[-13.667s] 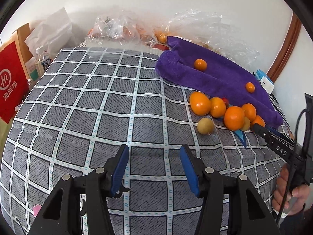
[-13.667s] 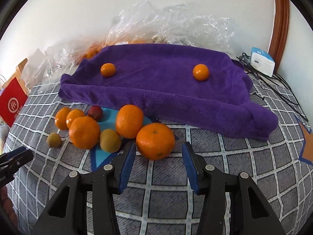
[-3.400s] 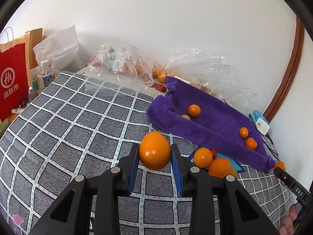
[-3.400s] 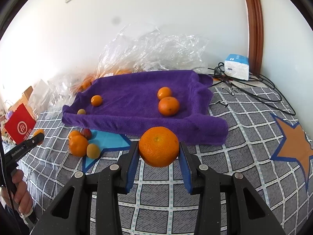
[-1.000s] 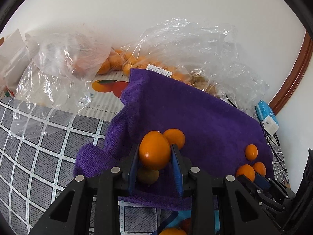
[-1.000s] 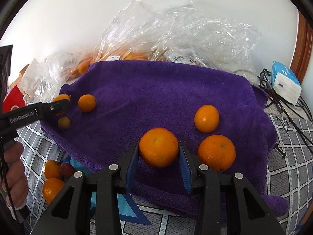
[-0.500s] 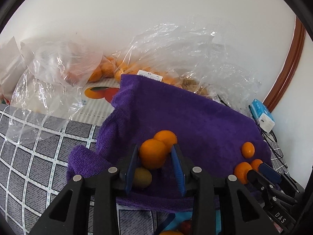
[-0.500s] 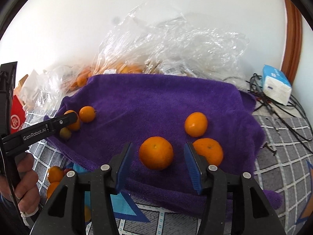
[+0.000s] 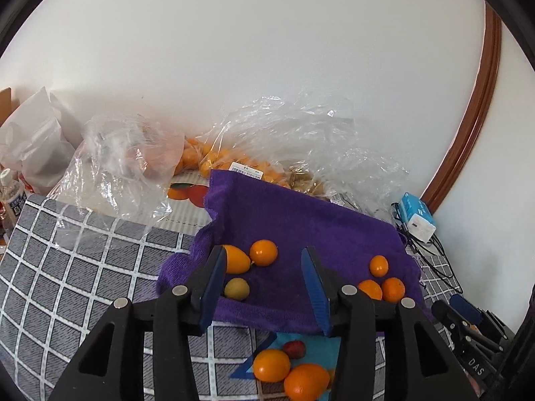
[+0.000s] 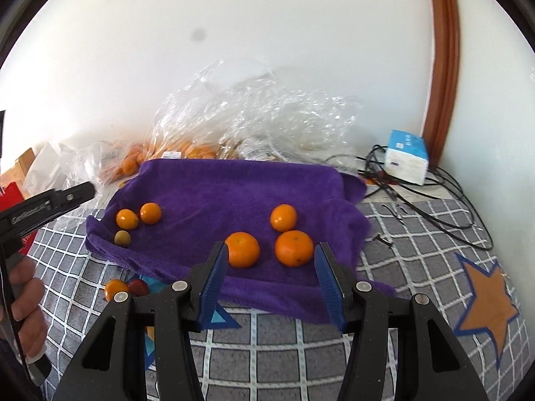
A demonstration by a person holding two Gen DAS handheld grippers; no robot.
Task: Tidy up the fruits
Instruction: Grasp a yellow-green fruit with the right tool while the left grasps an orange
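On the purple towel (image 9: 301,220) lie an oval orange (image 9: 235,260), a round one (image 9: 263,252) and a small greenish fruit (image 9: 236,288). My left gripper (image 9: 264,277) hangs above and short of them, its jaws opening with nothing between them. In the right wrist view, three oranges rest on the towel (image 10: 234,187): the large one (image 10: 242,249), a second (image 10: 294,247) and a smaller one (image 10: 283,217). My right gripper (image 10: 271,277) stands open in front of them, holding nothing. Two oranges (image 9: 271,365) and a red fruit (image 9: 294,349) lie off the towel on a blue patch.
Clear plastic bags (image 9: 301,140) with more oranges lie against the wall behind the towel. A blue-white box (image 10: 406,157) and black cables (image 10: 434,197) sit at the right. A person's hand (image 10: 23,300) holds the left gripper (image 10: 85,193). The checked cover (image 10: 418,234) has an orange star.
Both grippers opened and let go of their oranges, which now rest on the purple towel. Both hands then pulled back and up from the towel.
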